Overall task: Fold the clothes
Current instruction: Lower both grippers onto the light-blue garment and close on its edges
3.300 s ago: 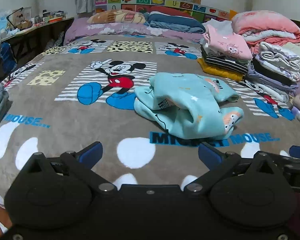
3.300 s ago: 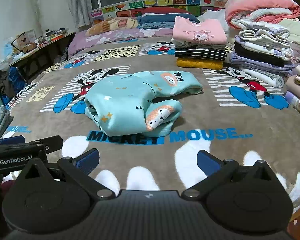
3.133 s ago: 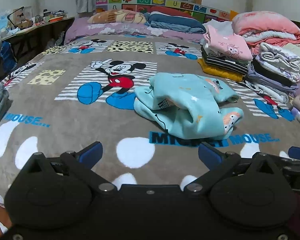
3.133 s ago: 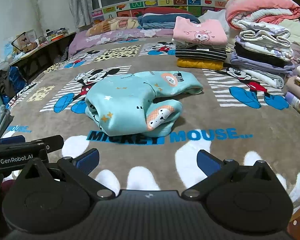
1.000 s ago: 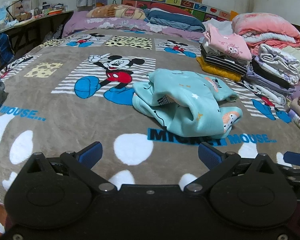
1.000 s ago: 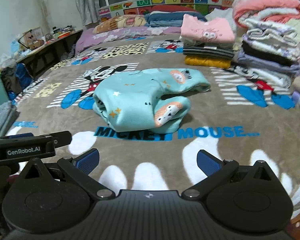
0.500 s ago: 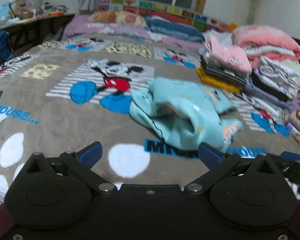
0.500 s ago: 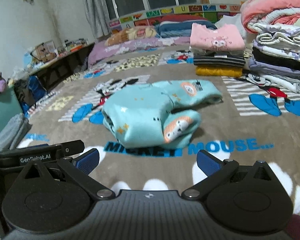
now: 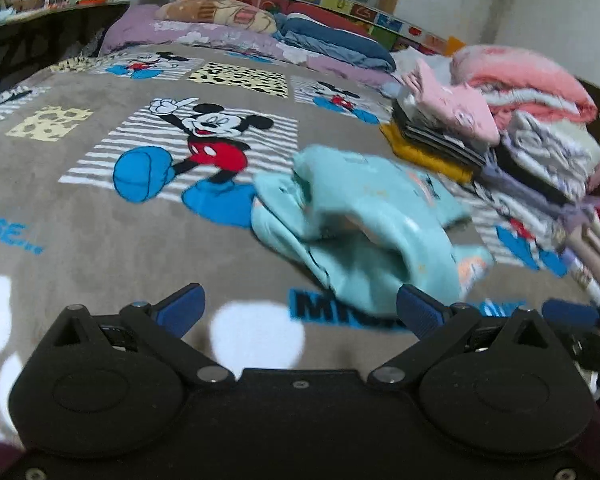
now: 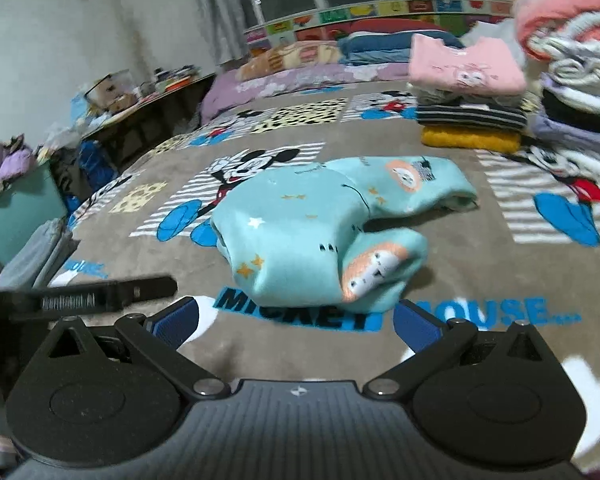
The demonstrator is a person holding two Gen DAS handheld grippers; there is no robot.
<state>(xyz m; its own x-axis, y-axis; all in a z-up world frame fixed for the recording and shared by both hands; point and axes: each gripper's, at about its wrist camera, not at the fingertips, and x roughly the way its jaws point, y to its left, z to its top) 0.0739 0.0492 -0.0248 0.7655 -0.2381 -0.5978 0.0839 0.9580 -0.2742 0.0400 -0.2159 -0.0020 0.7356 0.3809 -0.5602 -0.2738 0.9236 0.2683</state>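
Across the middle of both frames, I am looking at the crumpled teal garment [image 10: 320,236], which is lying on the Mickey Mouse blanket [image 10: 480,280] just past my fingertips and not touching them. My left gripper [image 9: 298,308] is hanging wide open with nothing between its blue pads, and my right gripper [image 10: 294,318] is doing the same.

I am judging the cloth as soft, light and thick, probably fleece-lined, so it should be drooping and bunching once lifted; the plush blanket may be clinging to it a little. I would be pinching single layers at a hem or cuff, one per gripper, rather than the bulky middle.

My right view is giving me sharp detail: the printed cuff [image 10: 374,270] at lower centre, and a second sleeve or leg reaching toward the folded stack [image 10: 470,100] at upper right. My left view is blurring the garment [image 9: 364,232], but it is showing the layered opening on its left side, hidden from the right camera.
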